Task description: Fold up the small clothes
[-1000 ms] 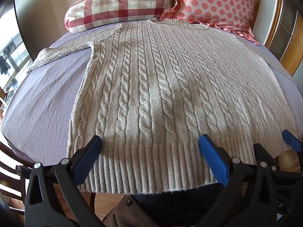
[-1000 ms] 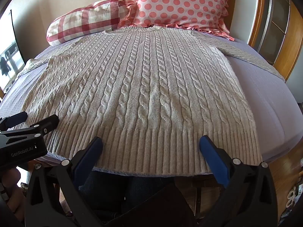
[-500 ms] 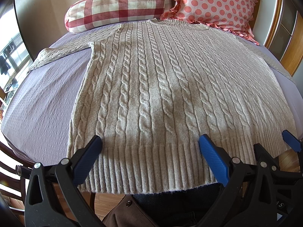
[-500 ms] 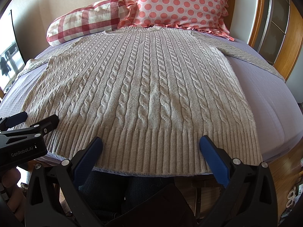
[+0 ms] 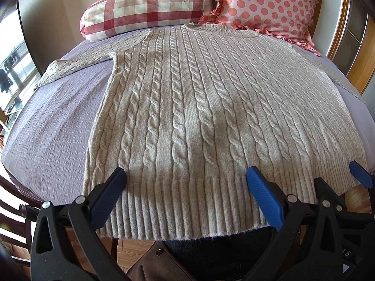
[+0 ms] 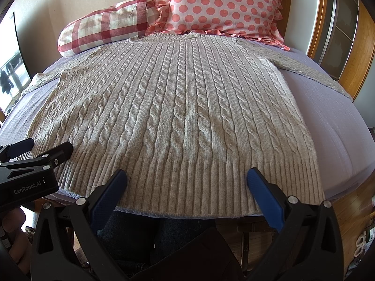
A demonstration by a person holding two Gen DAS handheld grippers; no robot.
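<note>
White lettering "GenRobot.AI" reads on the black body of the left hand-held gripper [image 6: 25,148], seen at 9 o'clock in the right wrist view; partial white digits on the right hand-held gripper's [image 5: 359,173] body at 4 o'clock in the left wrist view are too cut off to read.

The beige cable-knit sweater [image 5: 199,117] lies flat and face up on the lavender textured bed cover [image 5: 46,128], its ribbed hem at 6 o'clock, its neckline at 12 o'clock, both sleeves spread outward. Its collar is just beside the red-and-cream checked bolster pillow [image 5: 145,9] and the pink polka-dot ruffled cushion [image 5: 269,2], which sit at 11 and 1 o'clock.

Both hand-held grippers are released, blue-padded jaws spread wide above the hem, holding nothing. The left one hovers over the hem's left part [image 5: 185,180], the right one [image 6: 186,180] over the hem's middle.
</note>
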